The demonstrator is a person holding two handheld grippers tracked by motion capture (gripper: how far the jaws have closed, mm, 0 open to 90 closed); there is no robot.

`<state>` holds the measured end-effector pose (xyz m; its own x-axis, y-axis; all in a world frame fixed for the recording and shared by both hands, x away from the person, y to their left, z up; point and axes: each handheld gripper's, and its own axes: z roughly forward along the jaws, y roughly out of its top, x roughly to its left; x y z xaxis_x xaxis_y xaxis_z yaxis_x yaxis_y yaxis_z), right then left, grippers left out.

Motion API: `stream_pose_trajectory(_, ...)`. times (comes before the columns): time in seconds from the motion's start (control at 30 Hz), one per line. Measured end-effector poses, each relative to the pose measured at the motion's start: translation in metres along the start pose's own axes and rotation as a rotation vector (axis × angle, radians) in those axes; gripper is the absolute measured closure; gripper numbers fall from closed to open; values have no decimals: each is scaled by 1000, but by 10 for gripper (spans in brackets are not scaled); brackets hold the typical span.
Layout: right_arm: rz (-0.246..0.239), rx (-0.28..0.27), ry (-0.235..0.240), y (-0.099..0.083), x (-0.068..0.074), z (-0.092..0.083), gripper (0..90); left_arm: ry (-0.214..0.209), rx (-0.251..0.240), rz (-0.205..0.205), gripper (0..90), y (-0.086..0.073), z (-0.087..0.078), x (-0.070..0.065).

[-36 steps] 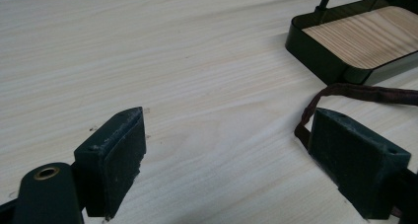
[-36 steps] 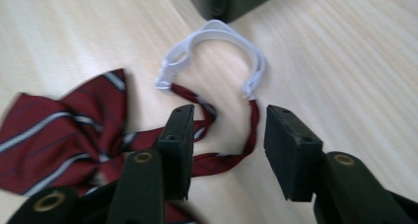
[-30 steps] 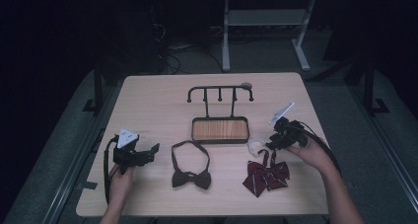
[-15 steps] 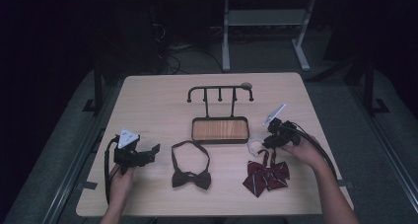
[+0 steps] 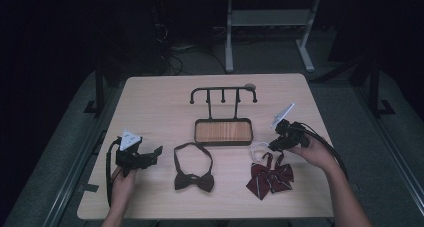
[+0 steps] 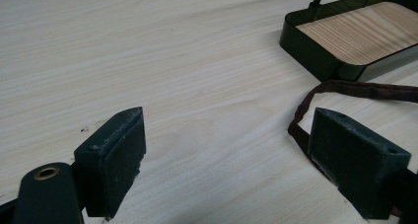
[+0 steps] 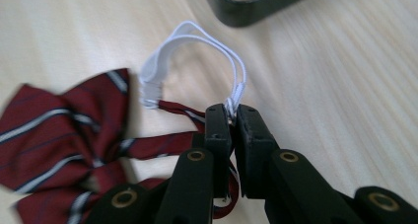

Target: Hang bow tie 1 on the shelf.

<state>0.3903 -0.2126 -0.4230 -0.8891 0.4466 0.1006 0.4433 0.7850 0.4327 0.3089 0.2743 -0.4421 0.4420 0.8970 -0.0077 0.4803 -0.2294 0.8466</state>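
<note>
Nearest the person, the left gripper (image 5: pixel 156 152) rests at about eight o'clock on the table (image 5: pixel 160 102), jaws spread wide around nothing, the dark bow tie (image 5: pixel 194 179) just beside it. At four o'clock the right gripper (image 7: pixel 231 116) has just closed its jaws, pinching the white elastic loop (image 7: pixel 197 41) of the striped red bow tie (image 5: pixel 270 176). Farther off, at center, stands the hook stand (image 5: pixel 223 132).
</note>
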Motion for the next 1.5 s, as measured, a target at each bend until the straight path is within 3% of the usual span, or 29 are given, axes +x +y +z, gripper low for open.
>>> stream_pose_trajectory(0.2,-44,-15,25,5,9,-17,845,-31,3,25,140,1,-2,-1)
stream_pose_trajectory(0.3,-59,-37,51,6,12,-26,846,-9,4,45,140,2,-4,-2)
stream_pose_trajectory(0.6,-79,-46,79,9,16,-44,849,-8,22,28,140,2,-2,-1)
stream_pose_trajectory(0.73,-92,-71,91,11,17,-52,849,-15,14,47,140,2,-3,-2)
stream_pose_trajectory(1.1,-125,-80,87,24,23,-73,850,-24,24,38,140,2,-2,-1)
stream_pose_trajectory(1.27,-139,-79,83,31,25,-82,851,-26,17,62,140,2,-3,-3)
stream_pose_trajectory(1.5,-158,-80,54,42,28,-94,851,-25,24,51,140,2,-2,-2)
